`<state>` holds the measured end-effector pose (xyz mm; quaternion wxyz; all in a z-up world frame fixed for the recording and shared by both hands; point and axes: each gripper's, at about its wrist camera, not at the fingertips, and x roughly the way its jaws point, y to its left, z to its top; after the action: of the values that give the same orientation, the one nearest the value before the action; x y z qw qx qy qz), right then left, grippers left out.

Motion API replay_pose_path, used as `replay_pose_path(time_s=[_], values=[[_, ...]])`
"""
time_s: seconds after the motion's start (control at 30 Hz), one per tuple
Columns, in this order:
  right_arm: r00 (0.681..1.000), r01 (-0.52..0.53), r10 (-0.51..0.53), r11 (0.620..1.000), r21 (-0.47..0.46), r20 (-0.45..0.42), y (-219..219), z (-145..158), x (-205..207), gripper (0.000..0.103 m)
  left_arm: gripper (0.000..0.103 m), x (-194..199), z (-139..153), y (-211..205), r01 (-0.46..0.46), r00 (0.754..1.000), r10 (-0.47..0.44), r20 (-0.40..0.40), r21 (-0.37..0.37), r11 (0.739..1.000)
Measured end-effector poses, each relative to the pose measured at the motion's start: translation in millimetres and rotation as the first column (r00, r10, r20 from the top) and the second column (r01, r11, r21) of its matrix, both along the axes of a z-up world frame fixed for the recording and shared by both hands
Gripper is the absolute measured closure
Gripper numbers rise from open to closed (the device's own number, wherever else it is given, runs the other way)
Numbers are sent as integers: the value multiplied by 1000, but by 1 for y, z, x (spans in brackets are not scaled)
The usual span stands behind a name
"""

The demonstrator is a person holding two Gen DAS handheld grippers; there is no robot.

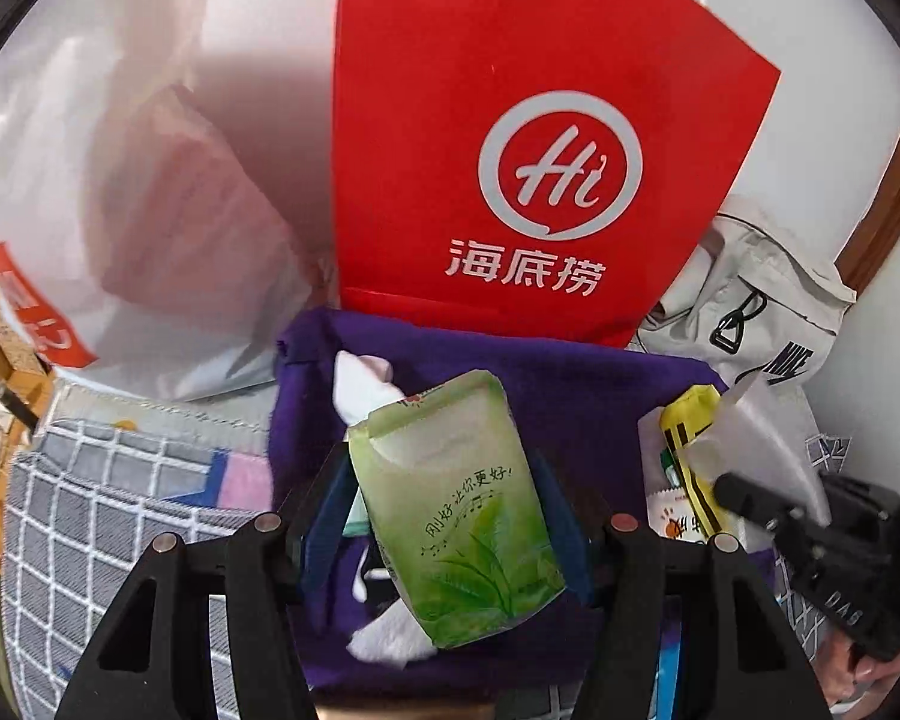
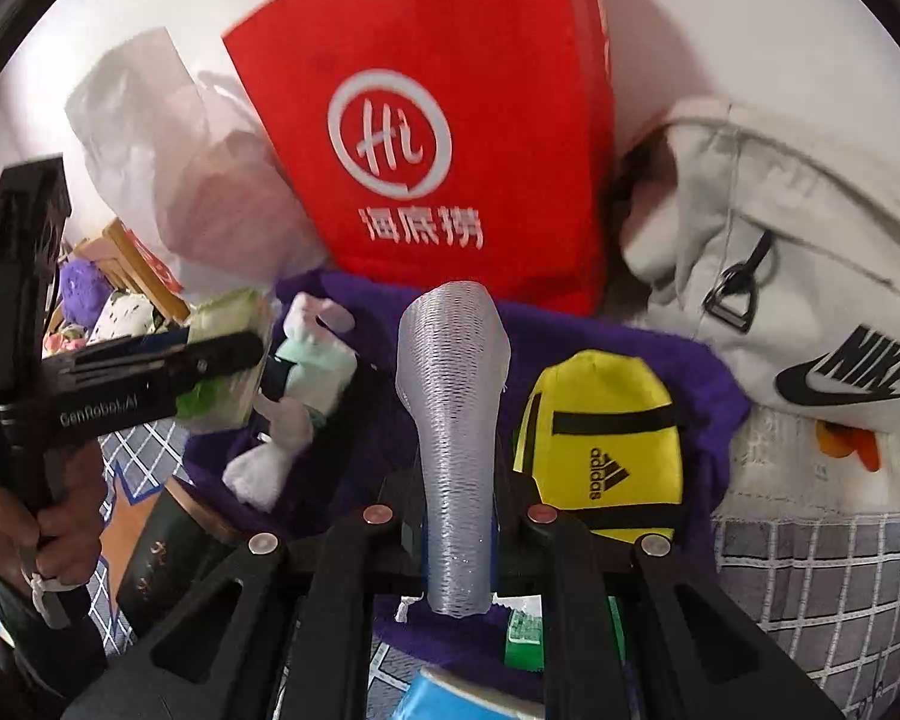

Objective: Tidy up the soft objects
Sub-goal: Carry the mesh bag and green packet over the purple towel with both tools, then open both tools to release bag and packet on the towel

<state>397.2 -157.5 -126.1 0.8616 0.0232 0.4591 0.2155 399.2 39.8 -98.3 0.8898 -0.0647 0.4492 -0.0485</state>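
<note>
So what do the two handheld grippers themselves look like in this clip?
Both are matte black plastic. The left gripper has a pistol-style body with white "GenRobot.AI" lettering, held by a bare hand with white wrapping on one finger. The right gripper shows faint white lettering on its body. Each wrist view shows triangular cutout finger arms with round silver studs.

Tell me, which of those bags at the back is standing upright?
The red paper bag with the white Hi logo stands upright. The white plastic bag beside it is crumpled, and the grey Nike fabric bag lies slumped.
</note>
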Motion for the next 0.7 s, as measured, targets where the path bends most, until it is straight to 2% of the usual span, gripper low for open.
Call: replay_pose_path(time_s=[0.1,0.17,0.4,0.7], values=[[999,-5,5,1000,5,-37,6,-17,7,89,44,5,-13,-3,8,1000,-8,-12,-9,1000],[999,0,-1,1000,-19,-51,11,-27,10,89,44,9,-22,-6,21,999,-20,-48,19,1000],[997,-12,8,999,-50,-82,22,-45,14,85,44,12,-27,-5,29,998,-28,-51,14,999],[996,-55,50,996,-71,-71,32,-47,12,68,43,18,-38,-5,43,996,-42,-80,8,999]])
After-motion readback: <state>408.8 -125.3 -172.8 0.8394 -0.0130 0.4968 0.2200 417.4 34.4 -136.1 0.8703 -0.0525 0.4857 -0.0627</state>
